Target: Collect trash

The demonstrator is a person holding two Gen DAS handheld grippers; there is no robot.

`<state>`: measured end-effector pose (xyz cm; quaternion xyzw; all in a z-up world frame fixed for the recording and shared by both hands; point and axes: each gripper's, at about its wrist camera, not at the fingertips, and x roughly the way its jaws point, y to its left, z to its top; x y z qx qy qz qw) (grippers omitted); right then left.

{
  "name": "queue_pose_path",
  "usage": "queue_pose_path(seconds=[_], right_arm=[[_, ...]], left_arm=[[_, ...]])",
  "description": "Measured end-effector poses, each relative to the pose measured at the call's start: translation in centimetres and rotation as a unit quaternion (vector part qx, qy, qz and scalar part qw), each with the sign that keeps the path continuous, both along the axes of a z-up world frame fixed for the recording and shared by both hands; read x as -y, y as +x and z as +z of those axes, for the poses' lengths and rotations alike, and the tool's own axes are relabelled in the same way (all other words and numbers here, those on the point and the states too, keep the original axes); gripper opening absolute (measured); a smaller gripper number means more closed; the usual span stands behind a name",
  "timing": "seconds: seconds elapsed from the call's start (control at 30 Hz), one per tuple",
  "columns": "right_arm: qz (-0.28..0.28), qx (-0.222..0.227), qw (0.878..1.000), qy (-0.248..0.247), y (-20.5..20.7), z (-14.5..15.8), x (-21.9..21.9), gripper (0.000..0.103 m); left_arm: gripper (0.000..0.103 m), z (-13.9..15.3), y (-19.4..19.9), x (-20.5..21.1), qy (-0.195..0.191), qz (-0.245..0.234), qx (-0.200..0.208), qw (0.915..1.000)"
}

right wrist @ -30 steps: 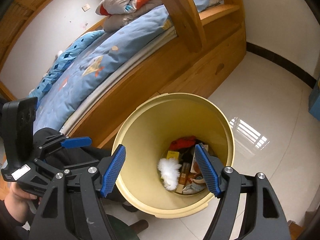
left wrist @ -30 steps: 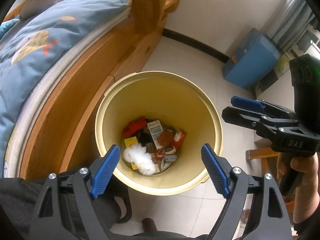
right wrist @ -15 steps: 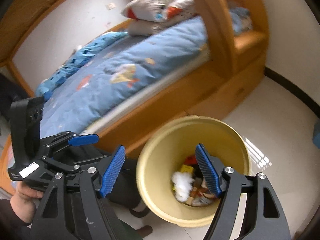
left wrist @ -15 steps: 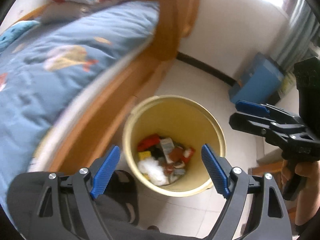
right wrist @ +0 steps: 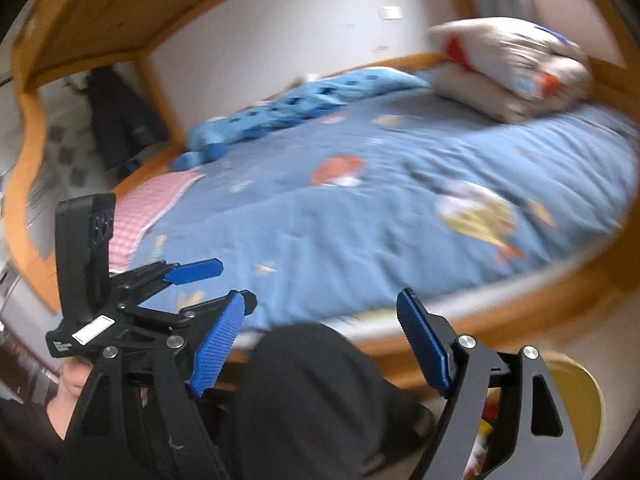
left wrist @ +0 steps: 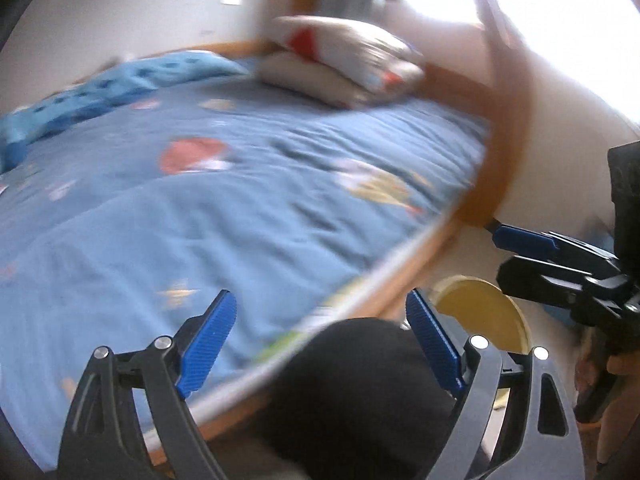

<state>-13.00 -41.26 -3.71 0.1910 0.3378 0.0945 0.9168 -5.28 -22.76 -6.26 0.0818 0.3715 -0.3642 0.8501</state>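
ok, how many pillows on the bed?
2, stacked at the head of the bed: the patterned top pillow lies on a plainer beige pillow under it. Frames are blurred, and the crumpled blue blanket beside them could hide more.

Wooden bunk bed (right wrist: 520, 320), blue patterned quilt (left wrist: 240, 200), folded bedding (right wrist: 508, 64), white wall (right wrist: 280, 40), bright window glare

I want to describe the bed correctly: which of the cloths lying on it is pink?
The checked cloth at the bed's far left end, in the right wrist view. The quilt, the rumpled blanket and the folded bedding are blue or beige.
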Motion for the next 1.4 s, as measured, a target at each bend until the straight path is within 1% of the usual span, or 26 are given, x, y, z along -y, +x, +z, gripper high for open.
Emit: queue_pose_path(seconds=[0.1, 0.13, 0.2, 0.27, 0.33, 0.4, 0.53, 0.6, 0.7, 0.83, 0.93, 1.0, 1.13, 1.2, 1.27, 1.33, 1.4], right_arm=[[0.037, 0.02, 0.999, 0.005, 3.2, 0.7, -3.3, 0.082], [0.046, 0.026, 0.999, 0.007, 4.0, 1.0, -4.1, 0.083], [0.058, 0.039, 0.998, 0.009, 5.8, 1.5, -6.0, 0.087], [0.061, 0.053, 0.997, 0.008, 7.5, 2.2, -7.9, 0.09], [0.062, 0.064, 0.996, 0.007, 8.6, 2.9, -9.2, 0.091], [0.054, 0.072, 0.996, -0.001, 10.0, 3.2, -10.5, 0.095], [0.045, 0.09, 0.995, -0.015, 11.4, 4.1, -12.4, 0.095], [0.036, 0.097, 0.994, -0.026, 11.8, 4.4, -12.9, 0.095], [0.02, 0.113, 0.992, -0.058, 12.2, 4.7, -14.0, 0.095], [0.013, 0.13, 0.986, -0.1, 12.9, 5.1, -15.3, 0.095], [0.01, 0.139, 0.983, -0.119, 13.2, 5.2, -15.8, 0.095], [0.009, 0.145, 0.982, -0.122, 13.5, 5.2, -16.0, 0.095], [0.012, 0.149, 0.981, -0.121, 14.2, 5.3, -16.1, 0.095], [0.013, 0.149, 0.982, -0.117, 14.6, 5.3, -16.0, 0.095], [0.014, 0.147, 0.983, -0.111, 14.9, 5.3, -15.8, 0.095], [0.019, 0.14, 0.984, -0.107, 15.4, 5.1, -15.7, 0.095], [0.02, 0.134, 0.985, -0.103, 15.8, 5.1, -15.6, 0.095]], left_arm=[[0.089, 0.4, 1.6, -4.0, -0.003, 0.057, 0.004, 0.9984], [0.09, 0.6, 2.1, -5.9, -0.001, 0.082, 0.009, 0.9966], [0.093, 0.8, 2.8, -8.1, 0.004, 0.116, 0.022, 0.993], [0.098, 1.3, 3.3, -10.9, 0.005, 0.16, 0.038, 0.9863], [0.099, 2.0, 3.7, -13.0, -0.001, 0.194, 0.05, 0.9798], [0.099, 2.7, 4.2, -14.6, -0.005, 0.219, 0.062, 0.9738], [0.099, 4.1, 5.1, -17.0, -0.007, 0.259, 0.1, 0.9608], [0.099, 4.6, 5.6, -17.9, -0.019, 0.269, 0.104, 0.9573], [0.099, 5.3, 5.9, -18.8, -0.047, 0.278, 0.108, 0.9532], [0.099, 6.1, 6.4, -19.5, -0.057, 0.298, 0.135, 0.9433], [0.099, 6.9, 6.6, -19.7, -0.053, 0.309, 0.155, 0.9368], [0.099, 7.3, 6.9, -19.9, -0.053, 0.312, 0.163, 0.9344], [0.099, 7.6, 7.0, -19.9, -0.048, 0.325, 0.182, 0.9269], [0.099, 7.7, 6.9, -19.7, -0.039, 0.332, 0.198, 0.9215], [0.099, 7.8, 7.2, -19.6, -0.03, 0.338, 0.203, 0.9185], [0.099, 7.7, 7.5, -19.5, -0.024, 0.344, 0.2, 0.9173], [0.099, 7.7, 7.9, -19.5, -0.025, 0.345, 0.189, 0.9191]])
